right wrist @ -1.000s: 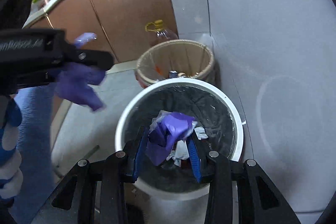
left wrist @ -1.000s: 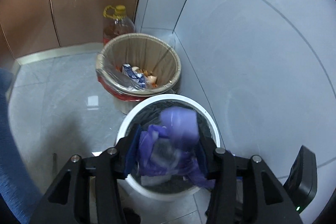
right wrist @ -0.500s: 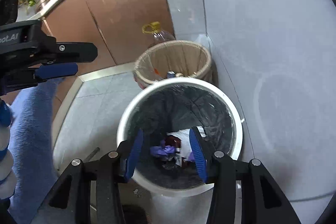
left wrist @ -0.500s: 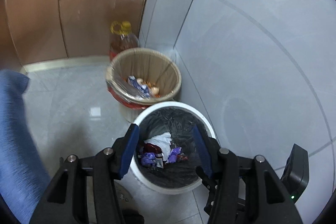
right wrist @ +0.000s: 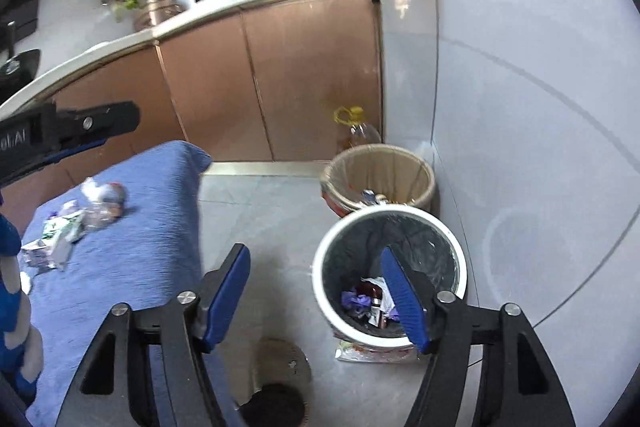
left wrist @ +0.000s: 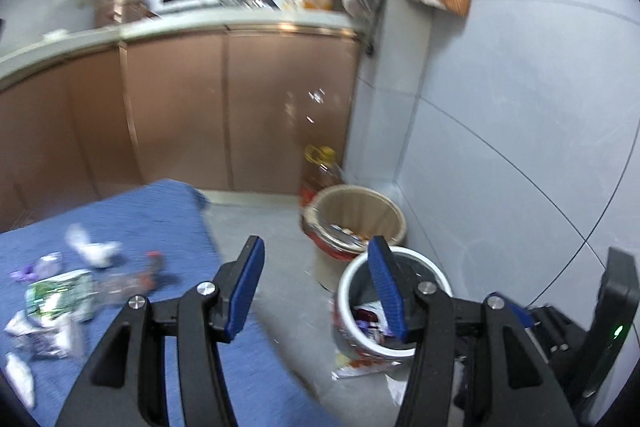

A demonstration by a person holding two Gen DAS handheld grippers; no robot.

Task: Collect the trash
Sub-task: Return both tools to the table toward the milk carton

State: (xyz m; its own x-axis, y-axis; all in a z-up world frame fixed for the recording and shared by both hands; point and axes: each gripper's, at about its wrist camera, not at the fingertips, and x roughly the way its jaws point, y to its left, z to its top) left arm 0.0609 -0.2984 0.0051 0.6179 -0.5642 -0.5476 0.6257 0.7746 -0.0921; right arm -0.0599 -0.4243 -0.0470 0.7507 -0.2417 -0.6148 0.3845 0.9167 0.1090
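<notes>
A white bin with a black liner (right wrist: 390,273) stands on the floor by the wall and holds purple gloves and wrappers (right wrist: 366,301); it also shows in the left wrist view (left wrist: 394,303). Several pieces of trash (left wrist: 64,291), wrappers, crumpled paper and a plastic bottle, lie on a blue cloth-covered surface (left wrist: 132,227), also in the right wrist view (right wrist: 76,223). My left gripper (left wrist: 316,287) is open and empty, raised between cloth and bin. My right gripper (right wrist: 316,297) is open and empty above the floor beside the bin. The left gripper's side shows at the left of the right view (right wrist: 68,135).
A beige basket bin (right wrist: 380,179) with food scraps stands behind the white bin, an oil bottle (right wrist: 356,131) behind it. Brown cabinets (right wrist: 280,79) under a counter lie ahead, a grey tiled wall (right wrist: 520,107) on the right. A floor drain (right wrist: 280,367) is below.
Both grippers let the purple gloves fall into the white bin and opened. Both have since lifted and swung left, bringing the blue cloth and its trash into view.
</notes>
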